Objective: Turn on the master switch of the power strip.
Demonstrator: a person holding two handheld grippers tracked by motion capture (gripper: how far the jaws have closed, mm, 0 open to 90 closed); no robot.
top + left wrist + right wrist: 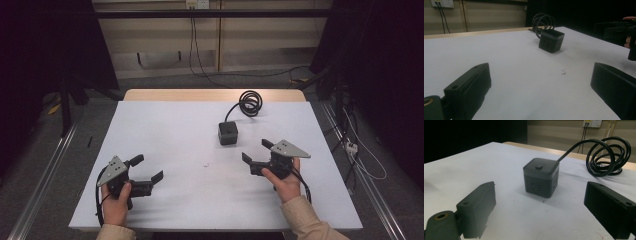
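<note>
A black cube-shaped socket block (228,133) stands upright on the white table (165,130), right of centre, with a button on its top face. Its black cable runs back to a coil (250,102) near the far edge. My right gripper (256,151) rests just to the near right of the cube, open, jaws pointing left toward it, nothing between them. In the right gripper view the cube (541,177) stands a short way beyond the jaws. My left gripper (148,168) lies open at the near left, well away from the cube (551,41), and it is empty.
A small dark speck (205,164) marks the table near its middle. The wooden table edge (215,94) shows at the back. Cables (357,150) and a metal rail lie on the floor to the right. Wall sockets (442,3) sit on the far wall.
</note>
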